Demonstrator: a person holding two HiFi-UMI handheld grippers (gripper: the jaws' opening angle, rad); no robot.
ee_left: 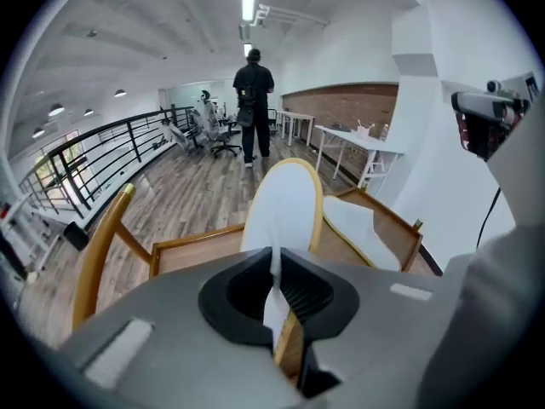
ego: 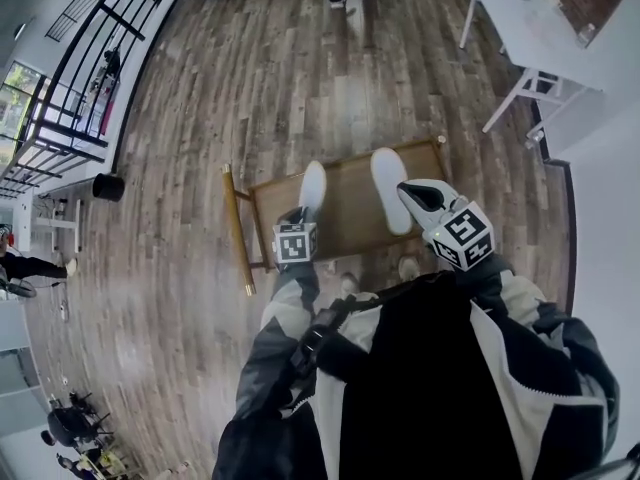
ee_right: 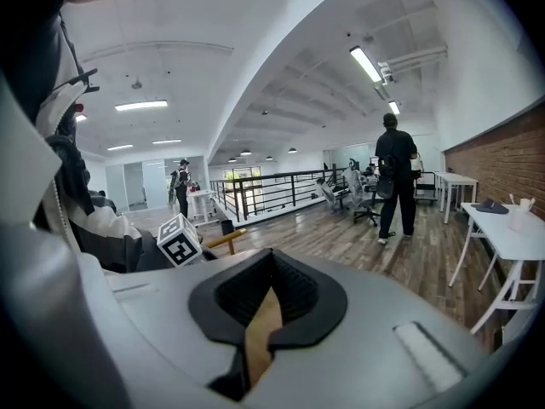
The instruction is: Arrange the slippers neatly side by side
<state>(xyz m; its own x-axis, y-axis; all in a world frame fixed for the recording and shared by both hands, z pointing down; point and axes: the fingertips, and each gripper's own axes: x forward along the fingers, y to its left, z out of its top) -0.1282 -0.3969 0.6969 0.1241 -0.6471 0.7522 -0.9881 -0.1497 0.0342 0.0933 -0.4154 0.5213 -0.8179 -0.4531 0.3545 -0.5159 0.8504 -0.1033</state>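
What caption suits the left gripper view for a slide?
Left gripper grips one white slipper by its edge; the second slipper lies on the wooden rack.

1. The left slipper (ego: 312, 186) has its near end hidden behind the left gripper (ego: 298, 218), at the wooden rack's (ego: 345, 223) near edge.
2. The rack's near right corner is hidden by the right gripper (ego: 410, 192).
3. The white table (ego: 540, 28) is cut off at the right.

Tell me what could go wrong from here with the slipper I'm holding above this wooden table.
1. The left tongs pinch only a thin edge of the white slipper, which is tipped up on end. It may slip free and drop onto the wooden table or the floor.
2. The right tongs, shut and empty, hover close to the other slipper. A careless move could knock it askew.
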